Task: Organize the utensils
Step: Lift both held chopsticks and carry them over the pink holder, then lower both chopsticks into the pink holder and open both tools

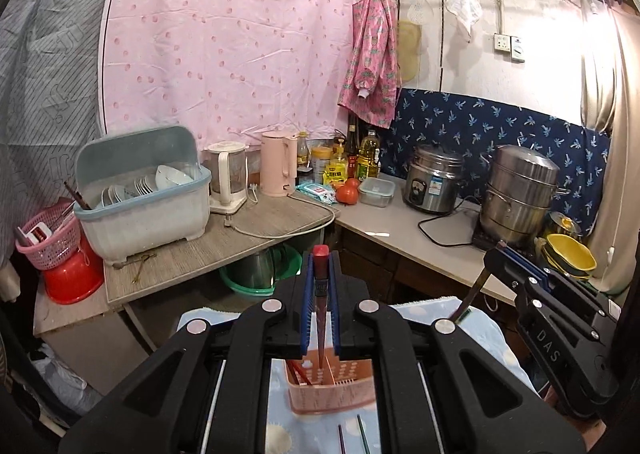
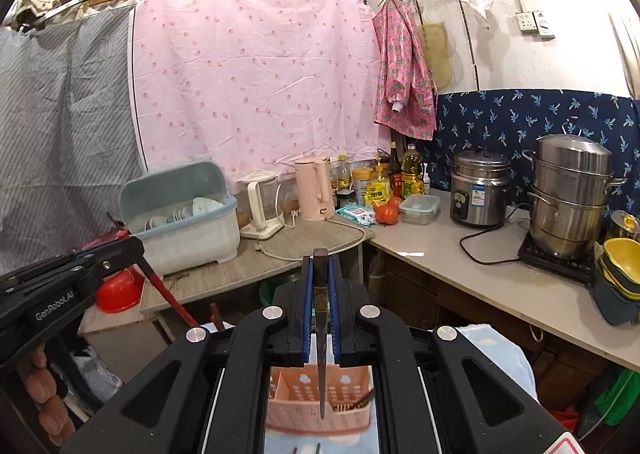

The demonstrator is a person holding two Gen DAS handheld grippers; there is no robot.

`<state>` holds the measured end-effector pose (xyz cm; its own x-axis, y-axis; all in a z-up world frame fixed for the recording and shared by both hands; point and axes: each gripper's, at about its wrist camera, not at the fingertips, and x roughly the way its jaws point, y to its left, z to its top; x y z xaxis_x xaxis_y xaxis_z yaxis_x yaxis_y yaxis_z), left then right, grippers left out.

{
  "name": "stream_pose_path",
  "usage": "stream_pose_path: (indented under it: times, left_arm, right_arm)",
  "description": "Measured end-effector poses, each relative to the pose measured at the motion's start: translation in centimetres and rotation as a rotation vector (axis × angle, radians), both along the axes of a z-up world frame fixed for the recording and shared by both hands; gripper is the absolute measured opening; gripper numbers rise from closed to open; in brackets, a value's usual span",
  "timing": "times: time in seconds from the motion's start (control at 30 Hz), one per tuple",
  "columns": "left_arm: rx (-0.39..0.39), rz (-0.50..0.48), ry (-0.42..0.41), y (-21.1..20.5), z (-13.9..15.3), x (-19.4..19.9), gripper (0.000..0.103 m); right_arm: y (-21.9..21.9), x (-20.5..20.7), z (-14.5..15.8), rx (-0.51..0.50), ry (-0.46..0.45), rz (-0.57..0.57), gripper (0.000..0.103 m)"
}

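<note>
My left gripper (image 1: pixel 321 259) is shut on a red chopstick (image 1: pixel 321 318) that hangs tip-down over a pink slotted utensil caddy (image 1: pixel 340 390). The caddy stands on a light blue towel (image 1: pixel 280 406) and holds other chopsticks. My right gripper (image 2: pixel 320 260) is shut on a dark brown chopstick (image 2: pixel 321 366), its tip over the same caddy (image 2: pixel 296 402). In the left wrist view the right gripper (image 1: pixel 496 250) is off to the right. In the right wrist view the left gripper (image 2: pixel 134 244) is off to the left. Two loose chopsticks (image 1: pixel 362 434) lie on the towel in front of the caddy.
An L-shaped counter (image 1: pixel 400 230) beyond holds a dish box (image 1: pixel 144 198), two kettles (image 1: pixel 276 164), bottles, tomatoes (image 1: pixel 347 193), a rice cooker (image 1: pixel 436 180), a steamer pot (image 1: pixel 520 198) and yellow bowls (image 1: pixel 570 252). A pink basket (image 1: pixel 52 238) and red basin sit at the left.
</note>
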<state>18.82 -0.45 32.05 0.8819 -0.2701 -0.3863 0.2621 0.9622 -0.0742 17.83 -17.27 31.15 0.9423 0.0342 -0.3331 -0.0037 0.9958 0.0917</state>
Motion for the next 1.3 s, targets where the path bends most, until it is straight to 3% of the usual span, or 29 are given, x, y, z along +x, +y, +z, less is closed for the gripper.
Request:
stream_pose_path:
  times: [0.3,0.67,0.9,1.07,1.13,1.17,1.2,1.3]
  left_arm:
    - [0.013,0.018,0.046,-0.5,-3.1,4.3,0.007]
    - [0.003,0.024,0.086,-0.1,-5.4,5.8,0.007]
    - [-0.006,0.032,0.096,0.4,-5.7,6.2,0.007]
    - [0.003,0.029,0.125,0.4,-6.6,6.4,0.008]
    - [0.003,0.037,0.134,0.6,-6.9,6.4,0.013]
    - [0.005,0.043,0.133,0.6,-7.0,6.4,0.023]
    - [0.007,0.050,0.130,0.7,-7.1,6.3,0.028]
    - [0.017,0.063,0.118,0.7,-7.2,5.9,0.039]
  right_arm:
    - [0.6,3.9,-1.3,0.058,-0.008,0.017,0.007]
    - [1.2,4.9,-1.7,0.050,-0.014,0.026,0.007]
    - [1.7,4.2,0.7,0.049,-0.077,0.038,0.007]
    - [1.6,5.1,-1.5,0.039,-0.026,0.024,0.007]
    - [1.4,5.2,-2.6,0.044,-0.002,0.015,0.019]
    - [1.3,5.1,-3.1,0.041,0.001,0.004,0.041]
    - [1.3,4.8,-3.4,0.037,-0.010,-0.007,0.054]
    - [1.4,4.3,-3.9,0.015,-0.012,-0.011,0.055]
